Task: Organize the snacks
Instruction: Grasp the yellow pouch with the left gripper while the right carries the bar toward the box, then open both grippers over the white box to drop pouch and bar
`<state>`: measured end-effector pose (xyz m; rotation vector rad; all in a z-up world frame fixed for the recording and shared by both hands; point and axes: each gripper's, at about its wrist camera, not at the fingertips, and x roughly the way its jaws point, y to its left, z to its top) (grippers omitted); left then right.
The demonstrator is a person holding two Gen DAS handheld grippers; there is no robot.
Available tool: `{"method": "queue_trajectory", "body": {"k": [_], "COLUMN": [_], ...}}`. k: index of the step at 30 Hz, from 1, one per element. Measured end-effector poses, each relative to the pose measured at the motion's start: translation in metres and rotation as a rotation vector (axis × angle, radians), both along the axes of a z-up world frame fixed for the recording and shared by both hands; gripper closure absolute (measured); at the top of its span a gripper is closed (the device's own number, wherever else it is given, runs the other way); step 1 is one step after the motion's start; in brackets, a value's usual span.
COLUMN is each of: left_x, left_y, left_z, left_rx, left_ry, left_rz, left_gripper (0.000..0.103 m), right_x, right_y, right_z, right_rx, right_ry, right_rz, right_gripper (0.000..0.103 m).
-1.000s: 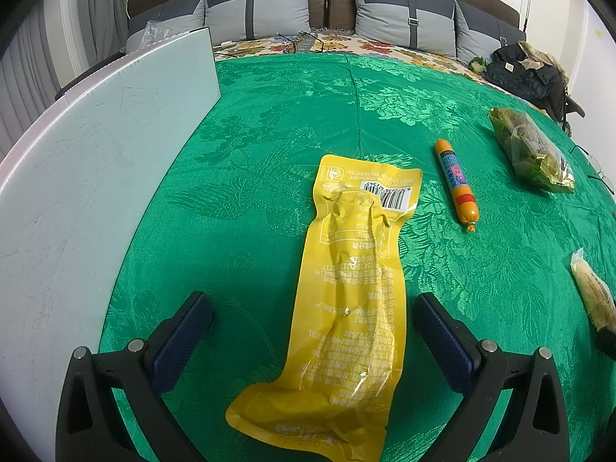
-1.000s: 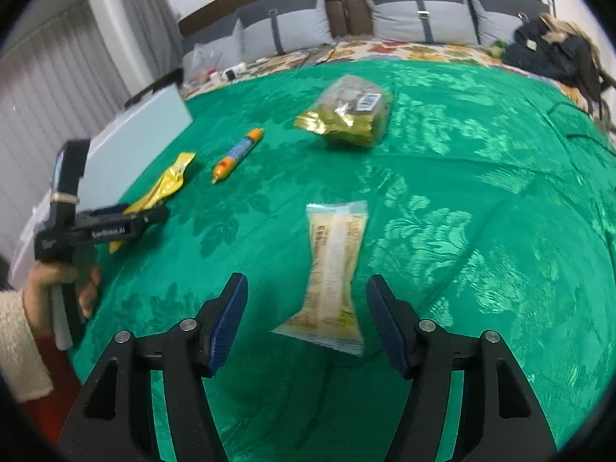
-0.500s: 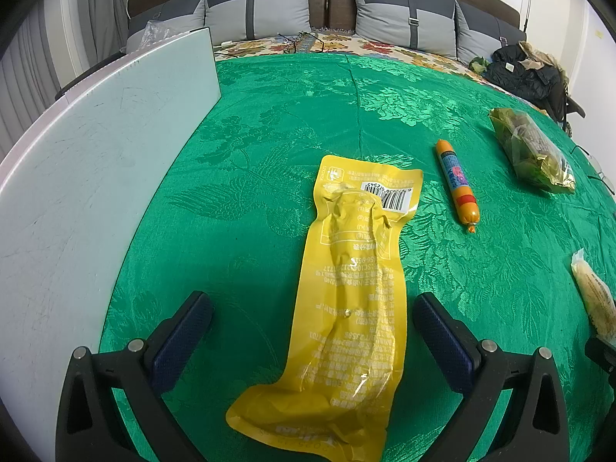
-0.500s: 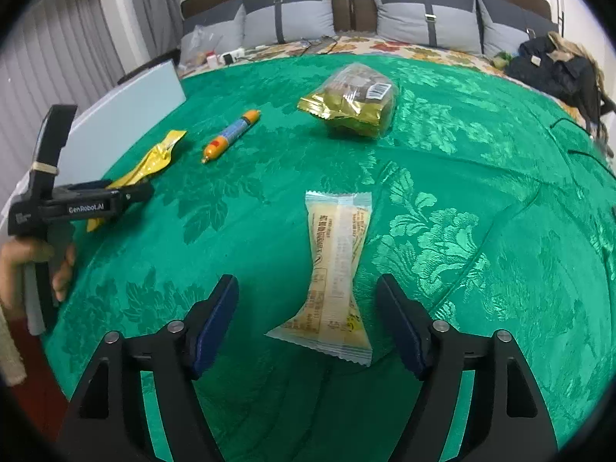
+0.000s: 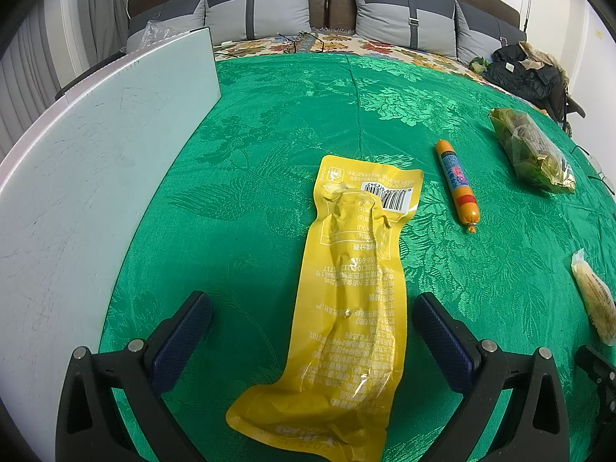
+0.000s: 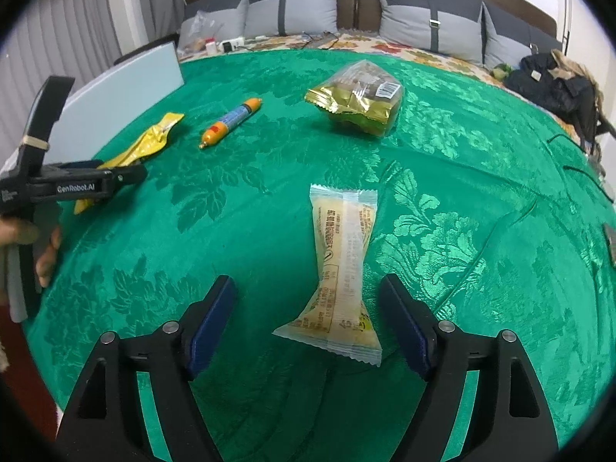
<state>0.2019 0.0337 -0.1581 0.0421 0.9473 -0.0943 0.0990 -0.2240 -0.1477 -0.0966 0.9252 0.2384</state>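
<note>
A long yellow snack pouch point(image 5: 346, 292) lies on the green cloth point(image 5: 269, 115), its near end between the fingers of my open left gripper point(image 5: 312, 323). An orange sausage stick point(image 5: 457, 184) and a gold-green snack bag point(image 5: 533, 150) lie to the right. A pale wrapped cake bar point(image 6: 340, 261) lies between the fingers of my open right gripper point(image 6: 310, 308); it also shows in the left wrist view point(image 5: 593, 300). The right wrist view also shows the yellow pouch point(image 6: 142, 146), the sausage point(image 6: 231, 121), the snack bag point(image 6: 358, 96) and the left gripper point(image 6: 131, 175).
A pale flat board point(image 5: 96, 177) lies along the left of the cloth, also in the right wrist view point(image 6: 127, 77). Grey pillows point(image 5: 261, 4) line the headboard. A dark bag point(image 5: 527, 73) sits at the far right. Small items point(image 6: 227, 44) lie near the pillows.
The right gripper has moved left and closer over the cake bar, which now sits centred between its fingers. The left gripper has barely moved.
</note>
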Motion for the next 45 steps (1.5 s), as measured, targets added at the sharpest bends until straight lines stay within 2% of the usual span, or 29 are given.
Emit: {"method": "queue_trajectory", "body": {"k": [7,10,12,13,14,15,16,18,19,21,22,23,25,29,32,35,39,42,45], "left_x": [0.001,0.01,0.016,0.017,0.016,0.016,0.015,0.012,0.009,0.001,-0.006,-0.014,-0.033,-0.069,-0.096,-0.113,-0.127,-0.129,-0.131], "left_y": [0.0,-0.002,-0.004,-0.006,-0.007,-0.009,-0.01,-0.01,-0.007,0.001,0.007,0.012,0.022,0.043,0.064,0.089,0.143,0.195,0.245], "left_z": [0.001,0.003,0.005,0.009,0.012,0.015,0.017,0.02,0.021,0.023,0.024,0.027,0.036,0.065,0.092,0.125,0.162,0.174,0.172], "left_rx": [0.004,0.015,0.027,0.03,0.033,0.032,0.029,0.021,-0.001,-0.061,-0.106,-0.14,-0.212,-0.374,-0.5,-0.559,-0.547,-0.494,-0.425], "left_ry": [0.009,0.101,0.165,0.175,0.175,0.177,0.184,0.197,0.196,0.205,0.212,0.214,0.203,0.153,0.106,0.04,-0.048,-0.088,-0.088], "left_rz": [-0.003,-0.045,-0.086,-0.11,-0.126,-0.138,-0.149,-0.143,-0.135,-0.11,-0.097,-0.089,-0.08,-0.063,-0.04,-0.016,0.068,0.181,0.307], "left_gripper": [0.0,0.0,0.004,0.016,0.033,0.042,0.058,0.058,0.059,0.06,0.061,0.061,0.061,0.061,0.061,0.061,0.061,0.06,0.06], "right_x": [0.0,0.0,0.006,0.012,0.021,0.027,0.033,0.047,0.053,0.064,0.067,0.069,0.066,0.046,0.033,0.03,0.032,0.032,0.03], "right_y": [-0.002,-0.006,-0.011,-0.014,-0.019,-0.023,-0.026,-0.026,-0.024,-0.015,-0.013,-0.01,-0.011,-0.026,-0.023,0.006,0.081,0.152,0.223], "right_z": [0.0,0.001,0.004,0.007,0.011,0.014,0.018,0.022,0.023,0.022,0.018,0.014,0.02,0.049,0.072,0.102,0.145,0.173,0.185], "right_rx": [0.011,0.042,0.078,0.095,0.117,0.139,0.16,0.161,0.143,0.087,0.065,0.043,0.045,0.236,0.341,0.401,0.471,0.513,0.529], "right_ry": [0.001,0.002,0.04,0.087,0.145,0.185,0.217,0.276,0.3,0.327,0.344,0.376,0.367,0.312,0.273,0.236,0.183,0.158,0.157], "right_rz": [0.007,0.006,0.008,-0.003,-0.025,-0.045,-0.062,-0.076,-0.074,-0.063,-0.061,-0.061,-0.087,-0.152,-0.167,-0.121,0.02,0.157,0.283], "right_gripper": [0.019,0.018,0.018,0.02,0.022,0.022,0.022,0.022,0.026,0.052,0.073,0.081,0.085,0.086,0.086,0.086,0.086,0.086,0.085]}}
